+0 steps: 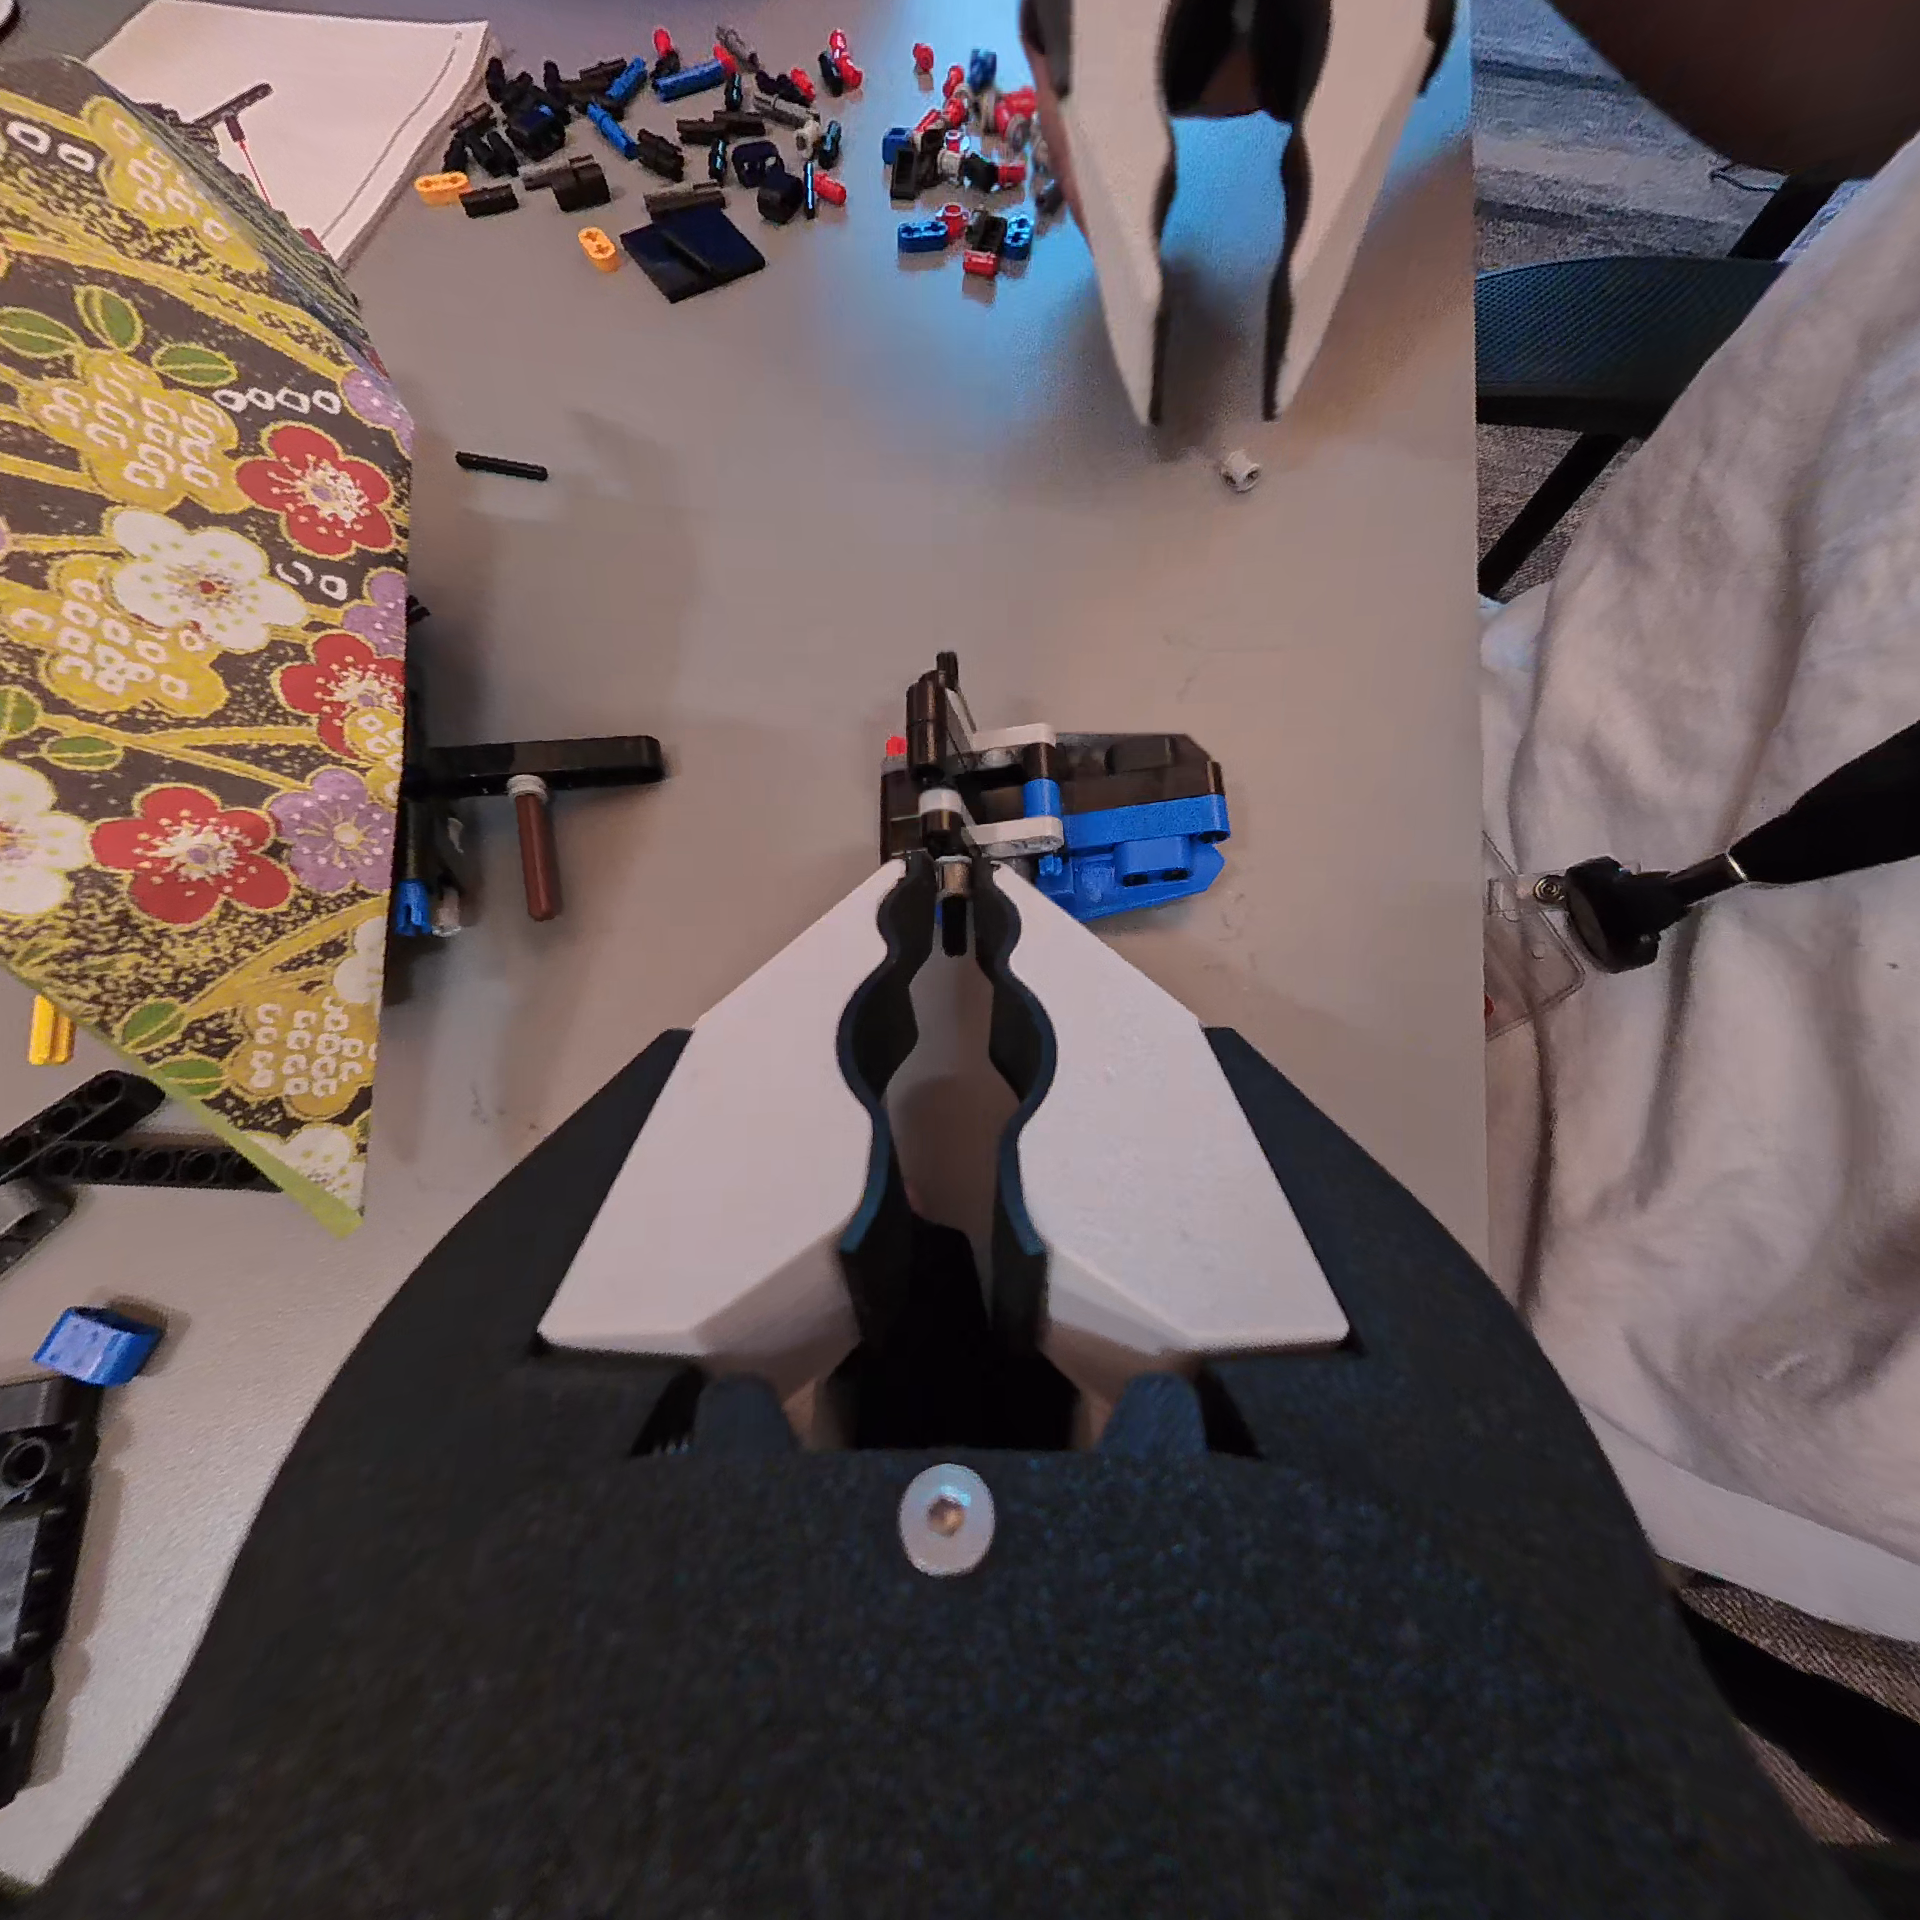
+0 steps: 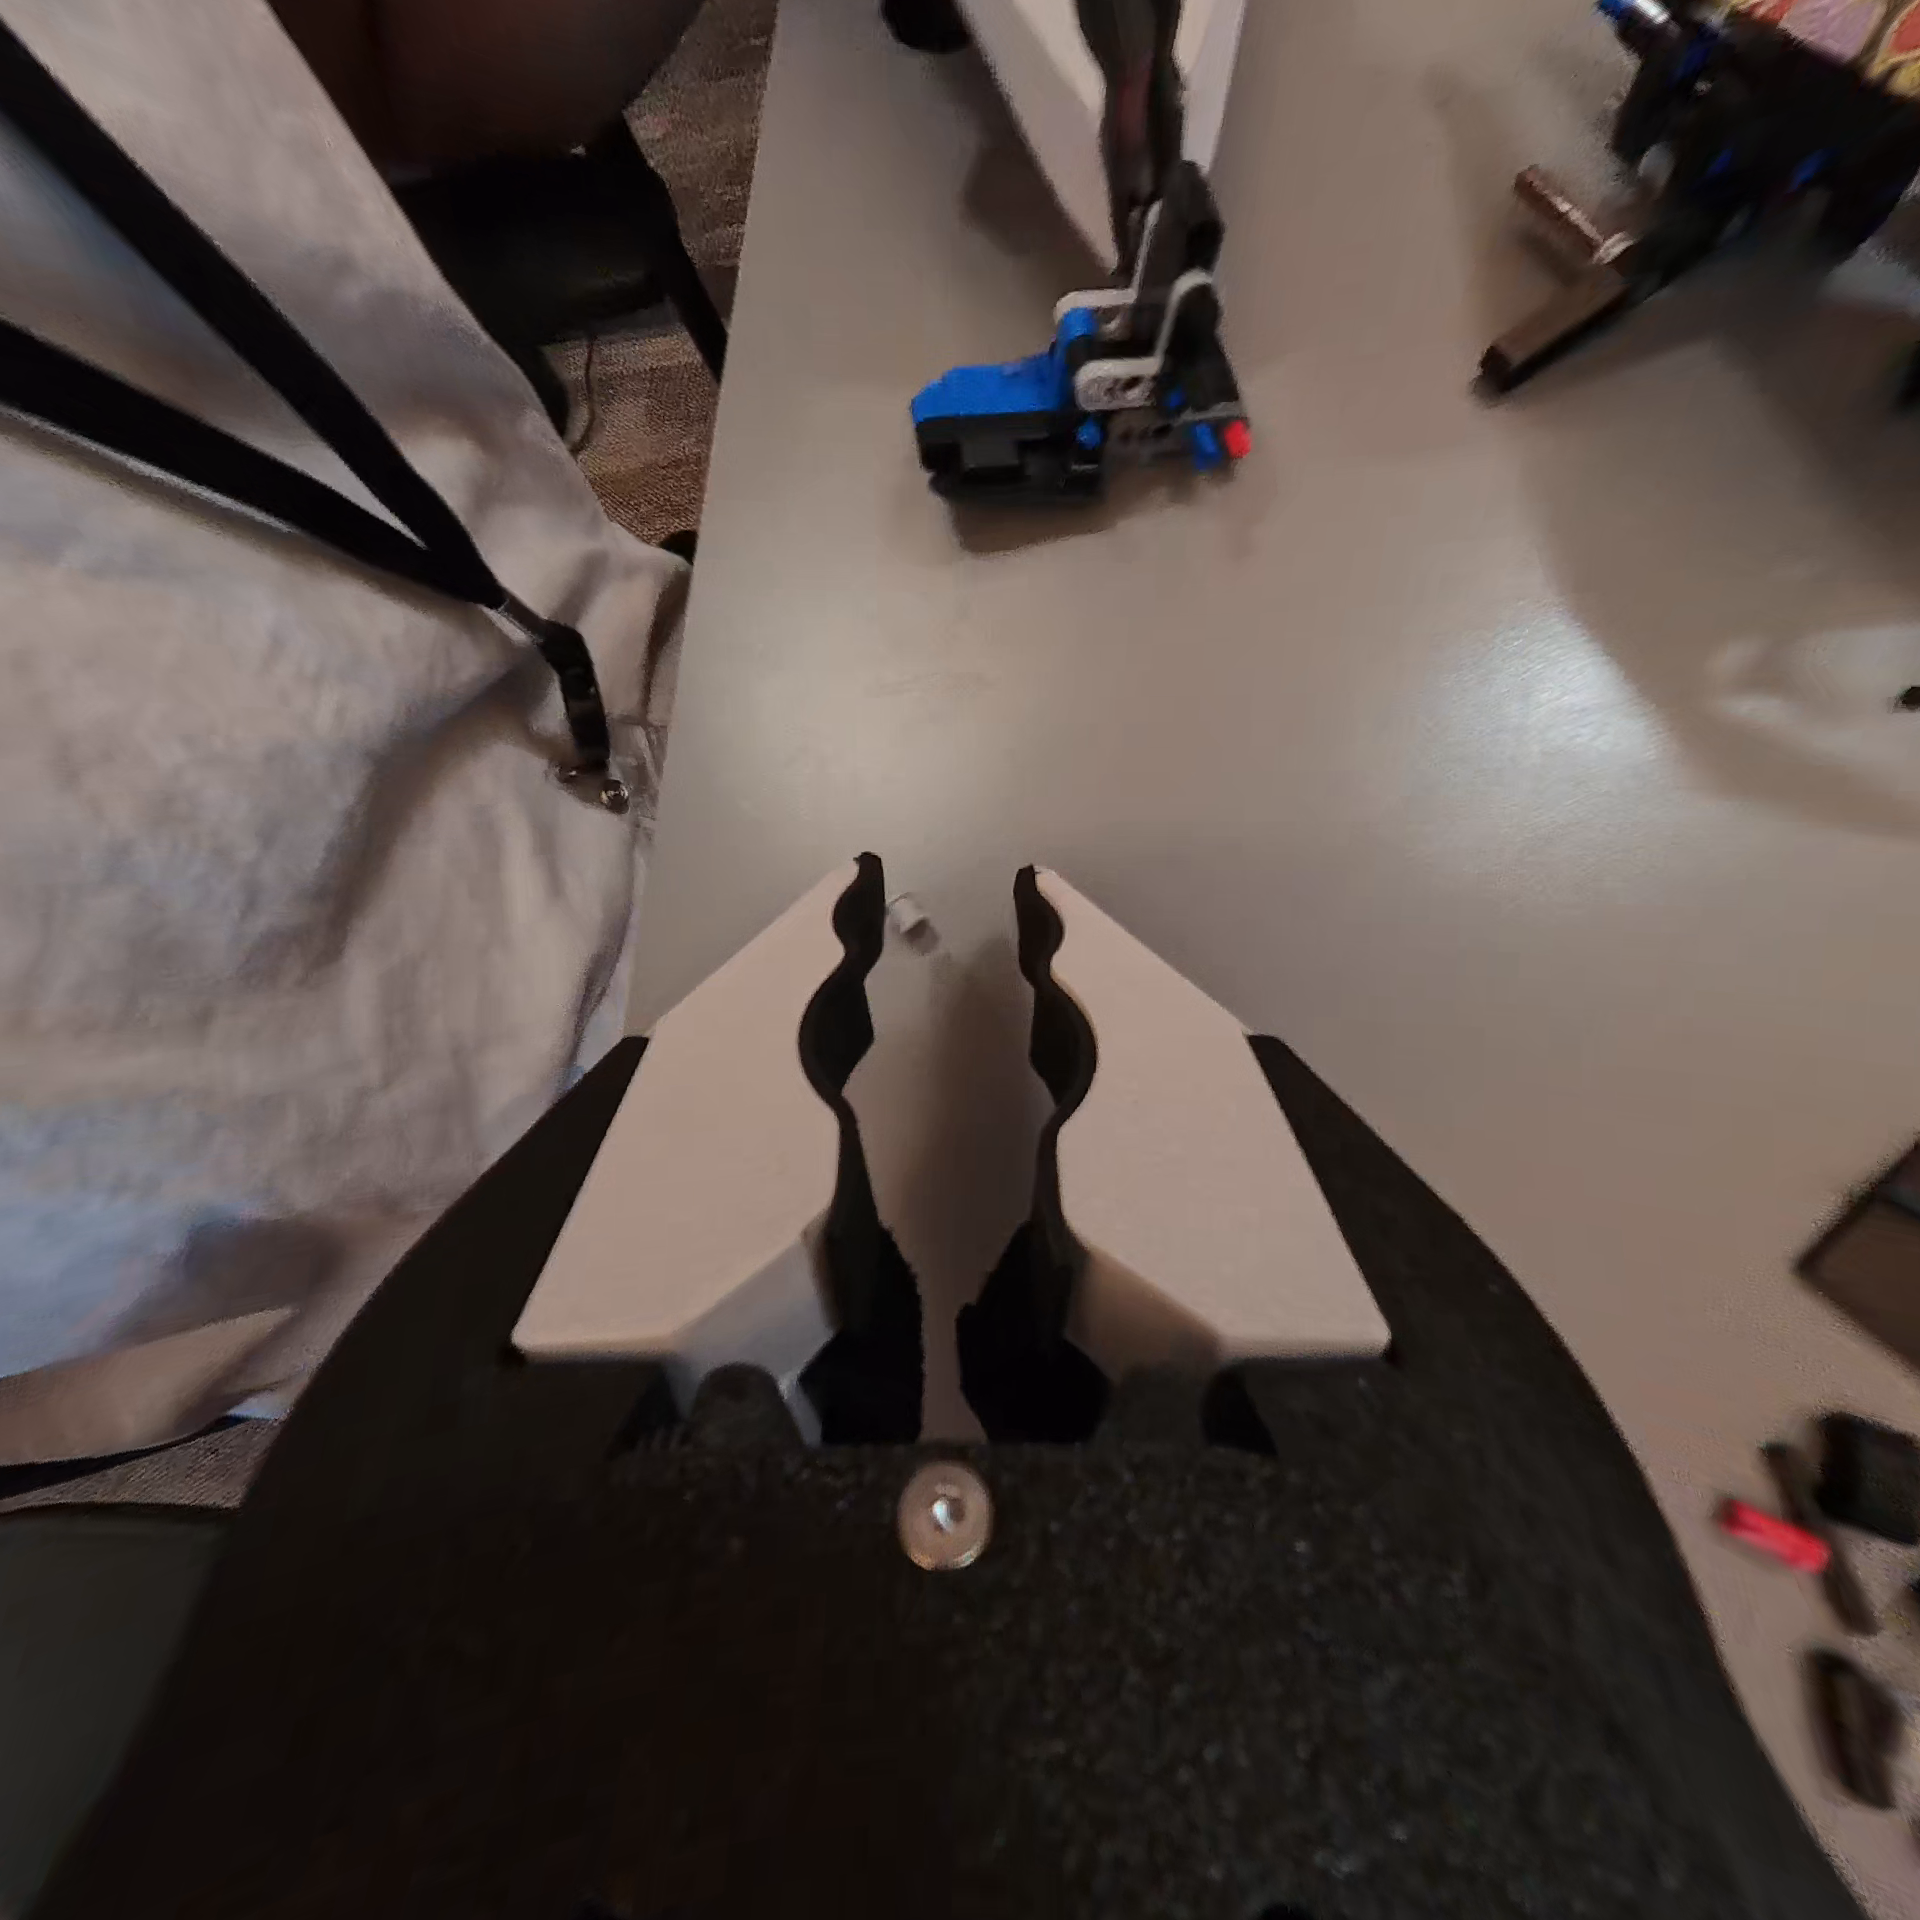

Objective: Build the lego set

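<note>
On the grey table the blue-and-black lego assembly sits near the person-side edge, my left gripper clamped on its black axle. My right gripper hangs parted above a small grey bush lying between its tips.

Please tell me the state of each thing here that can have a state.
left gripper: shut on the black axle of the blue and black assembly
blue and black assembly: partly built, resting on the table
right gripper: open, above the small grey piece
small grey piece: loose on the table
</note>
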`<state>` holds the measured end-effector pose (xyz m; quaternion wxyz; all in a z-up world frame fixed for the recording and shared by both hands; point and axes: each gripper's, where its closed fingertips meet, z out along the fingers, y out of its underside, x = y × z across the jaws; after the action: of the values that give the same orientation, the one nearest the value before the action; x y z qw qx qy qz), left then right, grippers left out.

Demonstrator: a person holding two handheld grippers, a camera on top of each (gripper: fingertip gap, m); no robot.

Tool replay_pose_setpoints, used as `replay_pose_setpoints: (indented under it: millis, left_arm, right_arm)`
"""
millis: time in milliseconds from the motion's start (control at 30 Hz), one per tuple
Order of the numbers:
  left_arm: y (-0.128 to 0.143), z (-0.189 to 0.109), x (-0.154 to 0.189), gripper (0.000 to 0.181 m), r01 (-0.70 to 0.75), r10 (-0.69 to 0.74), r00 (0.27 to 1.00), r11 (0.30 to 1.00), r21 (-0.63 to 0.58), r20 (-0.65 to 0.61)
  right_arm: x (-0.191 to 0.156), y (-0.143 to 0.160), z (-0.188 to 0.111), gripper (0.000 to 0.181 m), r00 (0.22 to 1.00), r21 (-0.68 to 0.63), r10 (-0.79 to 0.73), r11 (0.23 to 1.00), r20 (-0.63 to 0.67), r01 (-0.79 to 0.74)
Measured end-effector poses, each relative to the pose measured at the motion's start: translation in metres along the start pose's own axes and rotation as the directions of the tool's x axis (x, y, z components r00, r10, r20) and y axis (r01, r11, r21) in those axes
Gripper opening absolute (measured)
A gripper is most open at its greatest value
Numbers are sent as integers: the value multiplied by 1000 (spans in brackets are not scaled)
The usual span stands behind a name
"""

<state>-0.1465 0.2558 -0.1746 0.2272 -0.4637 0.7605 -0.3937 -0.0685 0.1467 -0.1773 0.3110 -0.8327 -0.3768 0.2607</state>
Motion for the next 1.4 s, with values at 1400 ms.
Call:
replay_pose_setpoints:
  millis: [1400]
  left_arm:
    - [-75,-27,35,16,-280,57,780,922,266,623]
  right_arm:
    - [5,-126,0,5,784,635,398,461,476,-619]
